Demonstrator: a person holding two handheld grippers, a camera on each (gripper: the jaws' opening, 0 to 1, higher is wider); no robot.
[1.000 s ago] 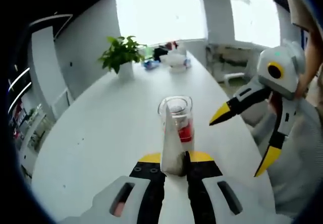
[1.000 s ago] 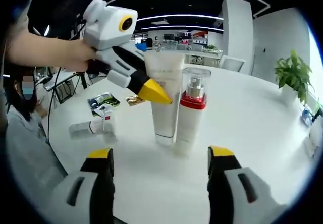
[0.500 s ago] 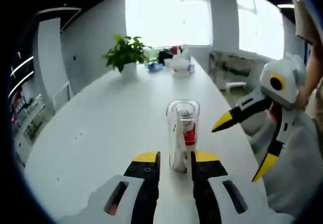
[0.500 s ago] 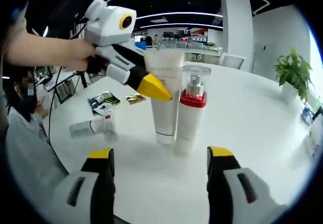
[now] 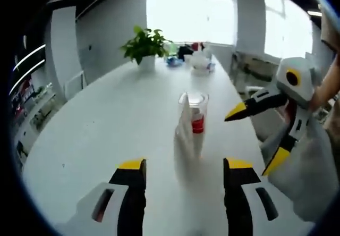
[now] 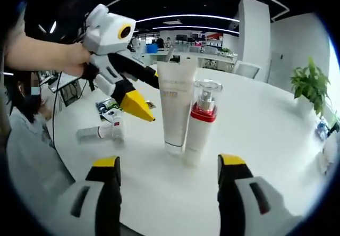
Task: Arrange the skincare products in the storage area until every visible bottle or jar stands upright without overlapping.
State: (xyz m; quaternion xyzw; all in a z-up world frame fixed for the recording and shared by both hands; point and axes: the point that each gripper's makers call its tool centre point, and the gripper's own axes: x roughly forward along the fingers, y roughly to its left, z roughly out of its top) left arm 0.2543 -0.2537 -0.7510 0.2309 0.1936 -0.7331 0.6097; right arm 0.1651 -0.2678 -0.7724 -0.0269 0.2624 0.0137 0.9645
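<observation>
White desk [image 6: 276, 135] carries one upright tube [image 6: 175, 106] touching one red-collared pump bottle [image 6: 199, 121], one small bottle [image 6: 101, 131] lying flat. Left gripper [image 6: 144, 99] and right gripper [image 6: 167, 164] both gape wide, empty.

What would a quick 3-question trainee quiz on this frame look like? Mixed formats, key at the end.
1. True or false: the left gripper is clamped on the white tube.
2. Which item lies on its side on the table? A) the white tube B) the pump bottle with the red collar C) the small white bottle near the foil sachets
3. Fill in: the tube stands on its ____ end, close beside the pump bottle.

Key:
1. False. Its jaws are apart, off the tube.
2. C
3. cap; the crimped end points up.
</observation>
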